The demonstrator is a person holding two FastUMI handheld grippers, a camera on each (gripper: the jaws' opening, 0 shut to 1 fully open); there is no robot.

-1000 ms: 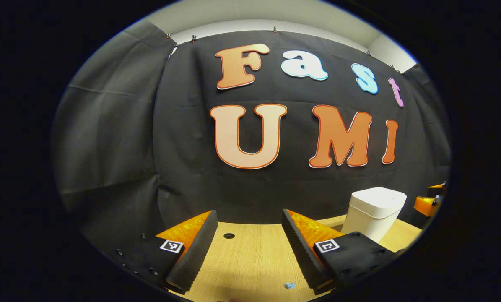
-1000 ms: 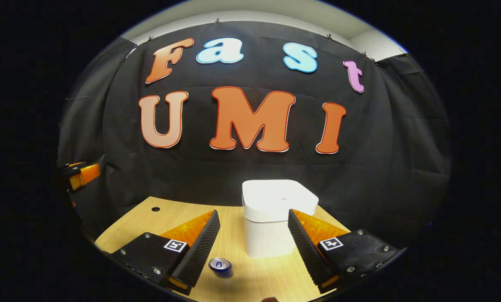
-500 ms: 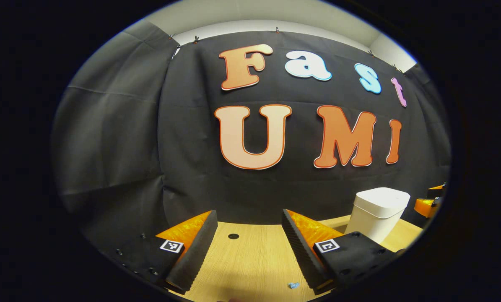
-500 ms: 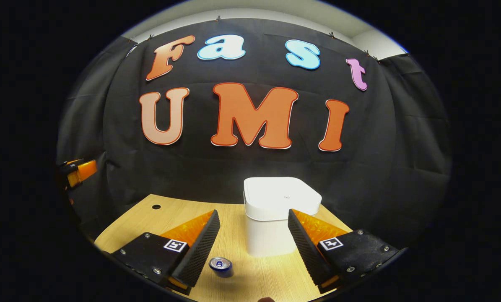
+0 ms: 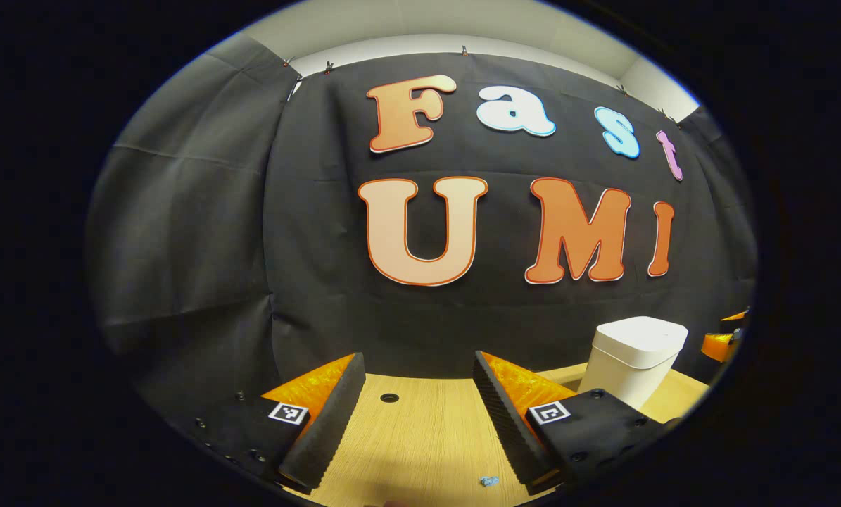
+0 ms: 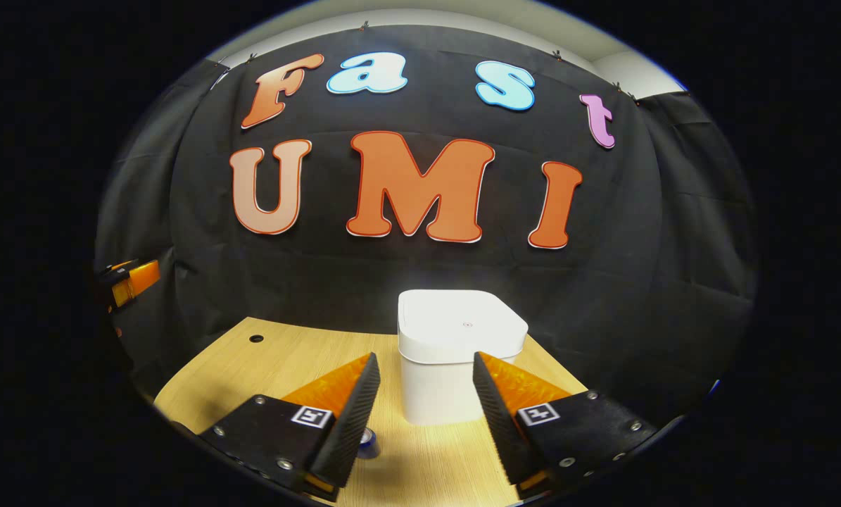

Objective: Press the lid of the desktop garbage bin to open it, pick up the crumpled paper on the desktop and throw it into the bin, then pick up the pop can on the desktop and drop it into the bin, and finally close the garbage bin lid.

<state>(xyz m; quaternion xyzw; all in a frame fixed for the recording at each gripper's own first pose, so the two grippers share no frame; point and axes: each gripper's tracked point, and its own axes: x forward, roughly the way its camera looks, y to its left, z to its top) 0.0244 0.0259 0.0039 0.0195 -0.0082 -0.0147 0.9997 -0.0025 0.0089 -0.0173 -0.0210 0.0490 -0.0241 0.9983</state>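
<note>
While the bin [image 6: 455, 352] sits lid-closed on the worktop [image 6: 265, 370], your right tongs [image 6: 426, 412] gape before it; your left tongs [image 5: 413, 415] gape near the paper [image 5: 489, 482].

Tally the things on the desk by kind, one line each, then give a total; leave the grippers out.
Garbage bin, white, lid shut: 1
Pop can, partly hidden behind a finger of the right gripper: 1
Crumpled paper, a small blue scrap near the left gripper: 1
Total: 3
</note>
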